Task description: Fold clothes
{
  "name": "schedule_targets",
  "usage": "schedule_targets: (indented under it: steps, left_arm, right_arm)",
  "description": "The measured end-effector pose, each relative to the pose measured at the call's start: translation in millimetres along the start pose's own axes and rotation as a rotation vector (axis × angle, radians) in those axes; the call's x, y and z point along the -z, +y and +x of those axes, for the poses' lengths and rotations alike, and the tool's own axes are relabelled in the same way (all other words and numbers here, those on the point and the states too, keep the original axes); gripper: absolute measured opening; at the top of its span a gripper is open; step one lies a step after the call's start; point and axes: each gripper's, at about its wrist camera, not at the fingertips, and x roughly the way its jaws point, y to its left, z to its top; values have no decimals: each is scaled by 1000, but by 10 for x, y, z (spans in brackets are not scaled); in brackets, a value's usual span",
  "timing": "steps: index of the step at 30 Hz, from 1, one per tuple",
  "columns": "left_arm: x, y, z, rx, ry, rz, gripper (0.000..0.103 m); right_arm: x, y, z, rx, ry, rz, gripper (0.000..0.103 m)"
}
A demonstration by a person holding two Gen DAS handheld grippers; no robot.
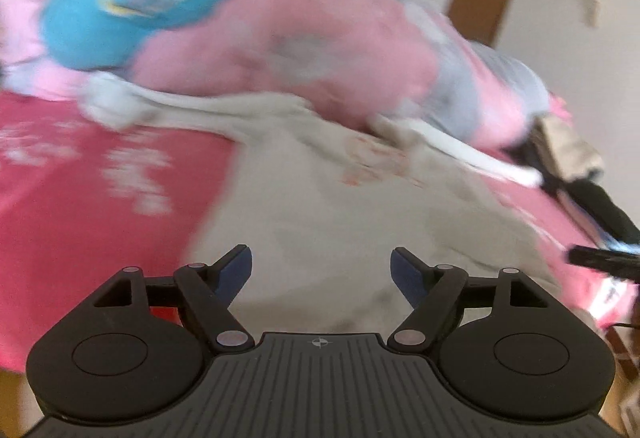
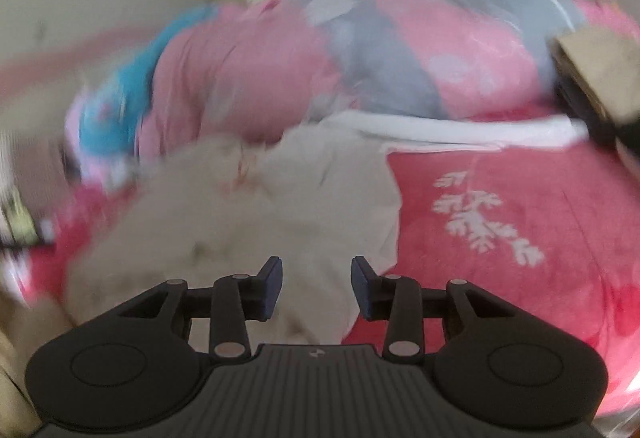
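Both views motion-blurred: left gripper (image 1: 321, 270) and right gripper (image 2: 316, 284) spread and empty above beige garment (image 1: 328, 198) on pink bedspread (image 2: 520, 238), garment outline indistinct.

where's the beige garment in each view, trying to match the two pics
Left wrist: beige garment fills the centre, just ahead of the open left tool.
Right wrist: beige garment lies centre-left, ahead of the open right tool.
Shared landmark: the blue patch on the bedding behind it.
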Motion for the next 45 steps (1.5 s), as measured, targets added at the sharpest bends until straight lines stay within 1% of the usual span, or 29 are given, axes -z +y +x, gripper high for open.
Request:
schedule_targets:
  steps: [2, 4, 7, 9, 10, 11, 12, 13, 15, 17, 22, 25, 27, 28, 30, 33, 34, 35, 37, 39, 41, 43, 44, 45]
  left_arm:
    - [41, -206, 182, 57, 20, 32, 77]
    - [69, -425, 329, 73, 32, 72, 77]
    - [75, -595, 475, 93, 49, 102, 77]
    - [90, -678, 533, 96, 61, 121, 77]
    - [107, -699, 532, 95, 67, 131, 77]
    - [129, -721, 535, 92, 72, 144, 77]
    - [152, -741, 536, 94, 80, 154, 77]
    - [175, -760, 536, 98, 87, 164, 77]
    - [214, -800, 529, 112, 104, 175, 77]
    - [235, -856, 565, 148, 118, 173, 77]
    - [261, -1077, 683, 231, 131, 195, 77]
    - [297, -1162, 736, 261, 157, 214, 77]
    - [325, -1166, 744, 268, 179, 219, 77]
    - [339, -1168, 748, 272, 189, 222, 77]
    - [367, -1172, 756, 279, 211, 228, 77]
    - [396, -1096, 704, 273, 233, 208, 77]
    - [395, -1067, 683, 274, 234, 198, 77]
    - [392, -1039, 661, 276, 234, 187, 77]
    - [365, -987, 610, 268, 224, 171, 77]
    - [318, -930, 554, 255, 206, 154, 77]
    - [259, -848, 494, 237, 185, 131, 77]
    - [199, -729, 423, 199, 161, 106, 77]
    - [173, -662, 383, 173, 148, 95, 77]
    - [155, -591, 345, 146, 137, 83, 77]
  right_arm:
    - [100, 192, 40, 36, -16, -120, 39]
    - [173, 346, 67, 63, -29, -225, 39]
    - [284, 578, 108, 102, -47, -384, 38]
    - [368, 624, 235, 124, -30, -461, 37]
    - [382, 593, 224, 126, -32, -442, 24]
    - [396, 561, 212, 128, -35, -423, 15]
    - [410, 529, 201, 129, -37, -403, 7]
    - [423, 498, 189, 131, -40, -384, 3]
    - [451, 434, 166, 134, -45, -345, 3]
    - [405, 258, 15, 129, -77, -201, 2]
    - [571, -311, -301, 71, -80, 218, 2]
    - [671, -652, -491, 36, -81, 470, 2]
    - [860, -786, -519, 16, -42, 593, 2]
    - [969, -832, -532, 22, -18, 637, 2]
    - [1136, -896, -532, 41, 22, 684, 0]
    - [1268, -1024, -649, 103, 11, 738, 0]
    - [1283, -1092, -702, 101, -6, 778, 0]
    - [1264, -1141, -736, 109, -18, 788, 0]
    - [1157, -1175, -749, 110, -39, 757, 1]
    - [994, -1143, -651, 59, -52, 720, 2]
    - [840, -1103, -502, 5, -50, 677, 7]
    - [663, -1055, -264, -27, -28, 612, 24]
    - [589, -1041, -131, -36, -3, 579, 29]
    - [515, -1028, 1, -45, 21, 547, 36]
